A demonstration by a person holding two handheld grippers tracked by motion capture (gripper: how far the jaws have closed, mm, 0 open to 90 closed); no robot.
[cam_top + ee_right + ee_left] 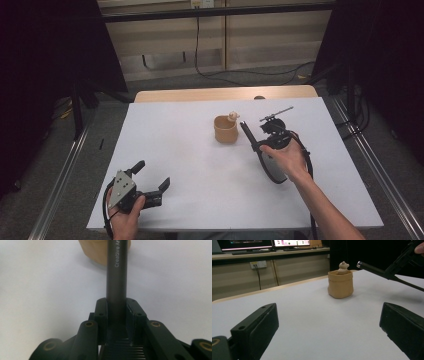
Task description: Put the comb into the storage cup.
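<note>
A tan sack-shaped pot (225,130) (340,283) stands upright on the white table (175,140), right of centre. A small tan figure (233,116) (343,266) pokes out of its top. My right gripper (260,148) (117,308) is shut on a dark grey pen (248,134) (116,270) (374,268). The pen's free end points toward the pot (100,250) and stops just beside it. My left gripper (151,175) (329,340) is open at the near left, low over the table and facing the pot, with nothing between its jaws.
A wooden strip (225,93) runs along the table's far edge. Metal rails (65,170) flank the table on the floor, and cables (240,75) lie beyond it. Monitors (287,243) stand on a bench in the background of the left gripper view.
</note>
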